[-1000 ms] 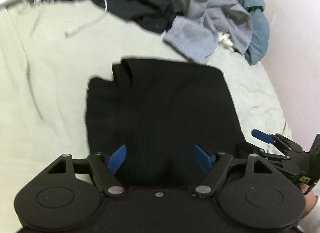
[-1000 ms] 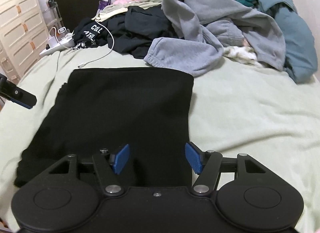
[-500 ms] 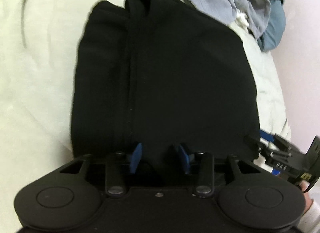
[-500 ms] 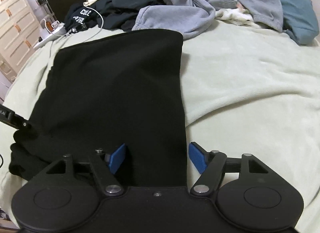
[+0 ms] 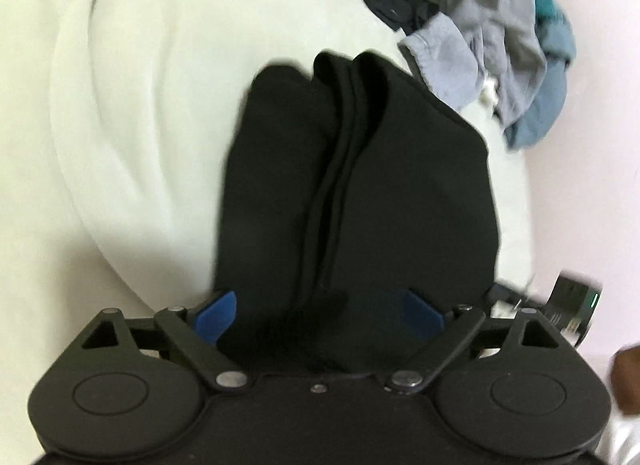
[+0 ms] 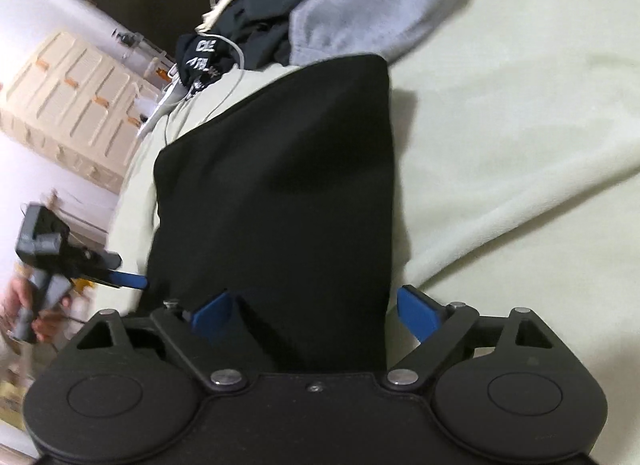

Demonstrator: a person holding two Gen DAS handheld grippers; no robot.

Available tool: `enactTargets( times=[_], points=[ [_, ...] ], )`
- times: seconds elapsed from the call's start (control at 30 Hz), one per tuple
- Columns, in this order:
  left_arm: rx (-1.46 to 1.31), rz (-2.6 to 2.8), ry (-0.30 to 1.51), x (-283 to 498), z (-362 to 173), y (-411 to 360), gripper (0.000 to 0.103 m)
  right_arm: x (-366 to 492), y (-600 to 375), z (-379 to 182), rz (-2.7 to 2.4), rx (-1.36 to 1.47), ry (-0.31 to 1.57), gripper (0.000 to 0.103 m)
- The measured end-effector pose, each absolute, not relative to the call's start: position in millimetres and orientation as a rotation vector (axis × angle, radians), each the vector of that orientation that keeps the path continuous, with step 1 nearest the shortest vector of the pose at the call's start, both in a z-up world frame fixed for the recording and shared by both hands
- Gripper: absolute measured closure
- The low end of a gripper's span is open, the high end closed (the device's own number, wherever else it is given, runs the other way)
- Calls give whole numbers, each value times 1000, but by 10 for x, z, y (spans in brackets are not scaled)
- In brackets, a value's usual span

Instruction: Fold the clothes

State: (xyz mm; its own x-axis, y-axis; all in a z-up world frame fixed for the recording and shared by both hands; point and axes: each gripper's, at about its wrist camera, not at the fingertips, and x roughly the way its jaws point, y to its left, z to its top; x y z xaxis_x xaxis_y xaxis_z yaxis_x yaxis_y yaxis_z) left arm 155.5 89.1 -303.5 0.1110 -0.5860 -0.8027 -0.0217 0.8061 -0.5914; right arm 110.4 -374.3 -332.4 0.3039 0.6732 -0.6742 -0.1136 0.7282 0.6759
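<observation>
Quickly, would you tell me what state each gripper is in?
Left gripper: open, jaws just widened over the black garment.
Right gripper: open, just widened, same garment.

Black garment's [image 5: 356,201] near edge behind gripper body.

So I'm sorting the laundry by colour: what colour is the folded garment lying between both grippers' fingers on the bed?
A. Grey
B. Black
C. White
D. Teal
B: the garment under the left gripper and right gripper is plain black against the pale green sheet; the grey and teal clothes sit in the pile beyond it.
</observation>
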Motion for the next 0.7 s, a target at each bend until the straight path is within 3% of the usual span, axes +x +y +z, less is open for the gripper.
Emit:
enactTargets(
  times=[0.33,0.7],
  points=[
    [-426,-455,1432,1860,-3284,565,11,1357,-3606,-3619,661,713,1184,0],
    [-760,-324,1361,1474,-3524,1065,11,1429,-3639,-3725,706,773,1199,0]
  ],
)
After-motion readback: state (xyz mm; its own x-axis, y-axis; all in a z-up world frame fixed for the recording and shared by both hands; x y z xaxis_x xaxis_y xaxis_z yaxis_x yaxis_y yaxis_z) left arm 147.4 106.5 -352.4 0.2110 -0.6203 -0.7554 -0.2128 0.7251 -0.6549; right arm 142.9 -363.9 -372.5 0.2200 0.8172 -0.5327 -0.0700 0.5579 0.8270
